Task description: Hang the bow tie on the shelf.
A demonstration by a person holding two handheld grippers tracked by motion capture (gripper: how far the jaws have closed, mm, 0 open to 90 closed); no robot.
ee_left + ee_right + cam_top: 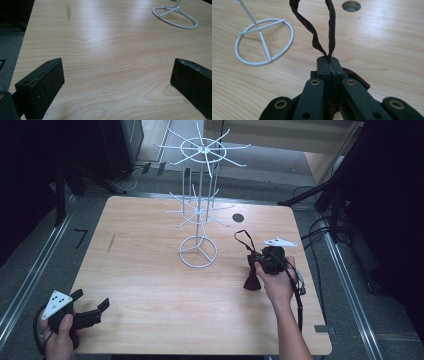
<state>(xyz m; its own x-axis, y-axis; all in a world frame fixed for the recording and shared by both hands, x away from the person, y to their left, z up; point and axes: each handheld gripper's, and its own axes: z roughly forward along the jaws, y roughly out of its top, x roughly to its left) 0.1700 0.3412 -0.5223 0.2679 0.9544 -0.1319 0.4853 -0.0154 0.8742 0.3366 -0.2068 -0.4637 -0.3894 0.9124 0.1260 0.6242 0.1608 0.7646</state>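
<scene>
On the pale wood-grain table [150,270], seen from the high view, a white wire display stand with a ring base and two tiers of radiating hooks [199,210] is standing upright near the middle, toward the far edge. Just right of the stand, a small round hole [238,217] is showing in the tabletop. At the near left corner, the left gripper [102,306] is resting in the person's left hand [60,337], its jaws standing apart with nothing between them. At the right side, the right gripper [257,257] is sitting in the person's right hand [275,282], and a dark maroon fabric item with a thin loop strap [251,279] is lying at its jaws, the loop reaching toward the stand's base.

Moving to the left gripper view, the left gripper [117,75] is showing its two black jaws spread wide over bare tabletop [107,50], released and gripping nothing. The stand's white ring base [175,17] is lying well apart, at the upper right.

Turning to the right gripper view, the right gripper [329,63] is showing its jaws pressed together, clenched on the two strands of the dark strap [322,30], which are rising from the jaw tips. More maroon fabric is showing beneath the jaws at the right. The ring base [263,41] is lying to the left, apart from the strap, and the round hole [351,5] is sitting at the top.
</scene>
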